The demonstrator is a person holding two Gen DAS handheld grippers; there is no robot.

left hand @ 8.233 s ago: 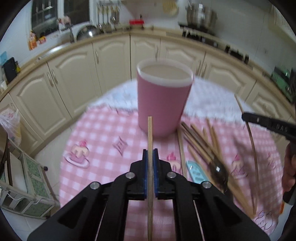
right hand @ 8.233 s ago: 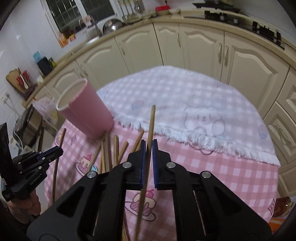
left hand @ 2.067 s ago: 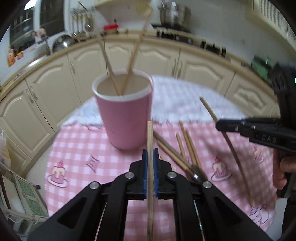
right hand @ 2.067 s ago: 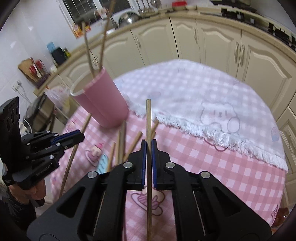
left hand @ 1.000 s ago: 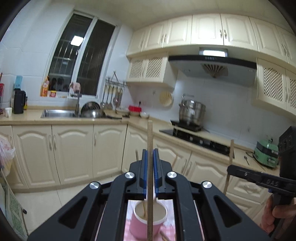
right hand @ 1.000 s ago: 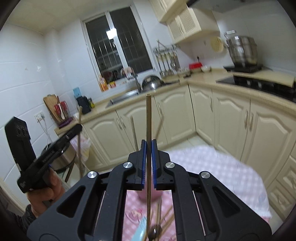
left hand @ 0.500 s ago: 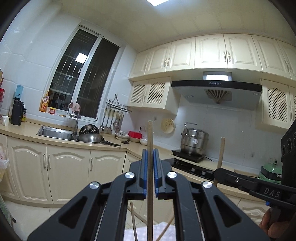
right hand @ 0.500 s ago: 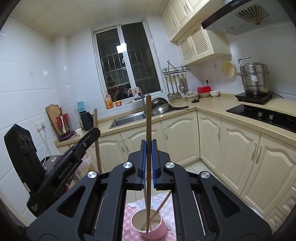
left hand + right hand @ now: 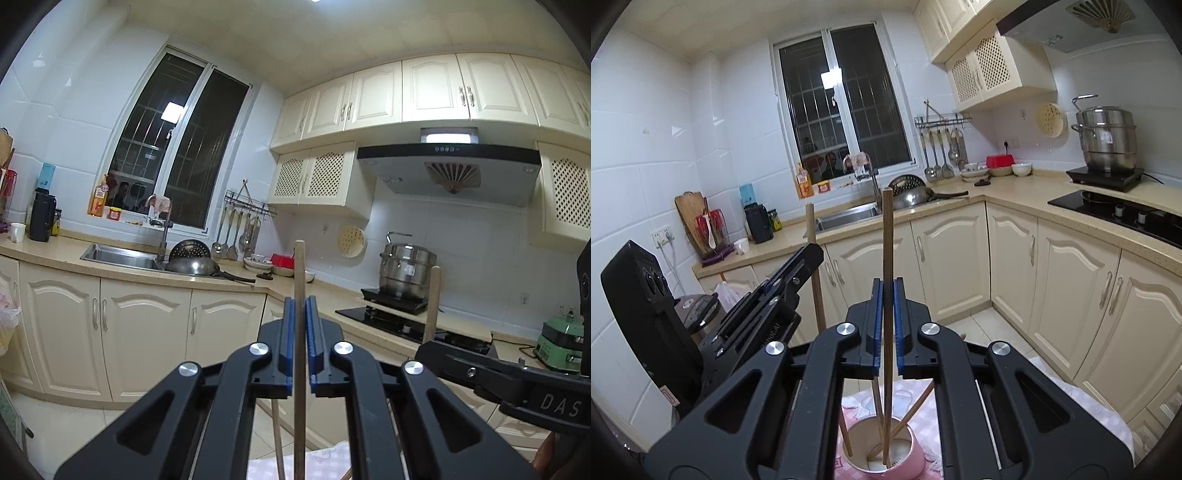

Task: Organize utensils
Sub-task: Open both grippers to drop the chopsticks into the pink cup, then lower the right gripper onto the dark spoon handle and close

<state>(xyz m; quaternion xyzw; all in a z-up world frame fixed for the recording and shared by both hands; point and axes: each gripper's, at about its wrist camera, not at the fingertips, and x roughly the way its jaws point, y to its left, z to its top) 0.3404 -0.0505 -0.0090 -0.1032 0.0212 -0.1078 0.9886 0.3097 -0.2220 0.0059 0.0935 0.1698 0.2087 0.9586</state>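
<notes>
Both grippers have been raised and tipped up since the earlier frames, so that the checked table, once filling each view, is now reduced to a strip at the bottom edge and the kitchen wall is seen instead; each chopstick, formerly held over the scattered pile, is now stood upright above the pink cup [image 9: 886,454].

Left gripper [image 9: 300,347]: its blue pads are closed tightly on a wooden chopstick [image 9: 299,280], which is held vertical with its top end well above the pads; the cup itself is not shown in the left wrist view, only a sliver of tablecloth [image 9: 325,463] at the bottom.

Right gripper [image 9: 887,325]: its pads are likewise clamped on a second chopstick [image 9: 887,240], and in the right wrist view the lower end of that stick is seen inside the cup's mouth, beside other sticks already leaning there; whether it is touching the bottom cannot be told.

In that same view the left gripper is seen to the left, near the cup, and its stick appears to run down outside the left of the rim.

It is judged that the right stick is all but delivered and needs only to be released; the left stick is judged to need shifting right before it can be dropped in; more utensils probably remain on the table, though none can be seen now.
</notes>
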